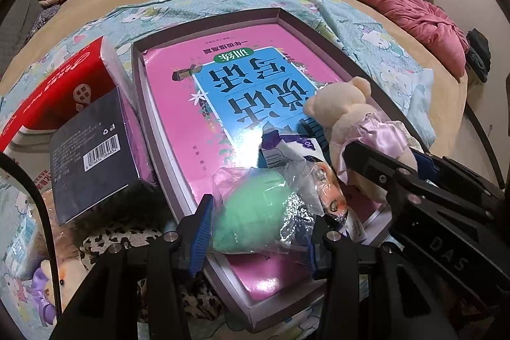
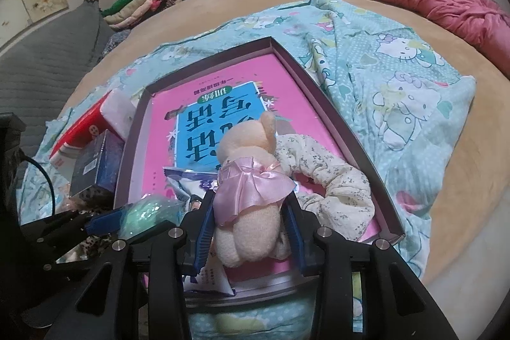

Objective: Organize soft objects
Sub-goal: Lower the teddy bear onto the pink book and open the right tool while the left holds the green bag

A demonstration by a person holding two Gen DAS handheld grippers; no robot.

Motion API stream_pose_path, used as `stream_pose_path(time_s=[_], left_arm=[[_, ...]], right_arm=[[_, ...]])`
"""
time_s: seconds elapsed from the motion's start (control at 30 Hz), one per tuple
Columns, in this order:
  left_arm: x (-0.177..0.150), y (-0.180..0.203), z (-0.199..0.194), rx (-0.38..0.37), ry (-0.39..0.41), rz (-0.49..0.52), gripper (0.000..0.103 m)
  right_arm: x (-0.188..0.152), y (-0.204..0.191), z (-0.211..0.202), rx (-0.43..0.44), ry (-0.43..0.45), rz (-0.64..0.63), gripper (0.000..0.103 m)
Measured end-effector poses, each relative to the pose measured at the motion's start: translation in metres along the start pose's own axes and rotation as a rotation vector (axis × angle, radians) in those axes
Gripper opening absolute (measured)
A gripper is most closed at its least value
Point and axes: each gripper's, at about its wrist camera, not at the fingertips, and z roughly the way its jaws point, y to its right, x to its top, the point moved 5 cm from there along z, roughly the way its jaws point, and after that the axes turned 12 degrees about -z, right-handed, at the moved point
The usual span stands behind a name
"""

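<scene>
Glossy pink book (image 1: 255, 91), plush teddy bear (image 2: 248, 222) in satin skirt, crinkly clear plastic bag (image 1: 271, 203).

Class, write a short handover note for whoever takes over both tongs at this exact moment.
Left tongs: shut on the green soft toy in a clear bag, over the tray's near edge.
Right tongs: shut on the cream teddy in a pink skirt, above the tray.
Shallow tray: holds a pink book, a floral scrunchie and a small packet.
Done: scrunchie in tray.
Left: set both toys down; another plush still lies outside.
</scene>
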Motion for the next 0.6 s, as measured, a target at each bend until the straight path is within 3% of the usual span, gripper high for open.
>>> stream_pose_path(time_s=[0.6], left_arm=[[-0.0004, -0.0013, -0.0009, -0.009, -0.004, -0.010, 0.048]], right_arm=[[0.0022, 0.0010, -0.0016, -0.017, 0.013, 0.002, 0.055]])
